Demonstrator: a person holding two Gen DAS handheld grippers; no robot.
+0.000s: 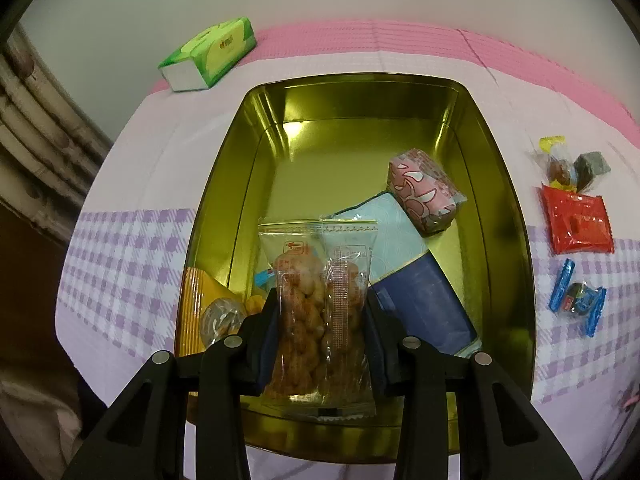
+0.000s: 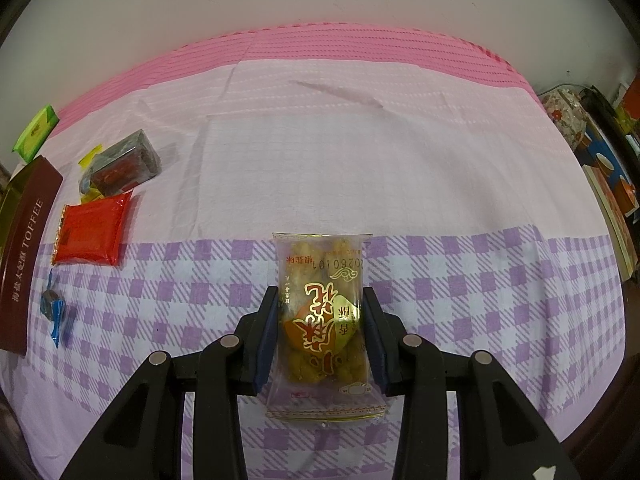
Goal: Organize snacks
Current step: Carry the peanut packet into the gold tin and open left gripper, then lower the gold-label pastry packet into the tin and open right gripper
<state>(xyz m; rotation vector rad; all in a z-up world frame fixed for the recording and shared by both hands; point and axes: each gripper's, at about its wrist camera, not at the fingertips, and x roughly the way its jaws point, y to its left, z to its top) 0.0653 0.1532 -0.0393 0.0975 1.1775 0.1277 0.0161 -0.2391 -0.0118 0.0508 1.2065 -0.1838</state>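
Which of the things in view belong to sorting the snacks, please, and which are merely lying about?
Belongs to the job:
gold metal tin
clear packet of orange-brown snacks
clear gold-lettered snack packet
red foil packet
blue-wrapped sweets

Lying about:
green tissue pack
pink-and-lilac tablecloth

1. Brown tin side (image 2: 28,256), far left edge of the right wrist view: white lettering running along its length, "TOFFEE" in Latin capitals, preceded by a row of Chinese characters too small to read with certainty.

2. Clear snack packet (image 2: 324,320), same view, seen upside down: printed number "20260101" near its far end; small red characters beside the number and large gold and red Chinese characters on the front, not read with certainty.

3. Clear snack packet (image 1: 318,312), left wrist view: small red logo mark near the top and red printed panels, print too fine to read.

4. Green tissue pack (image 1: 212,52): yellow label, illegible.
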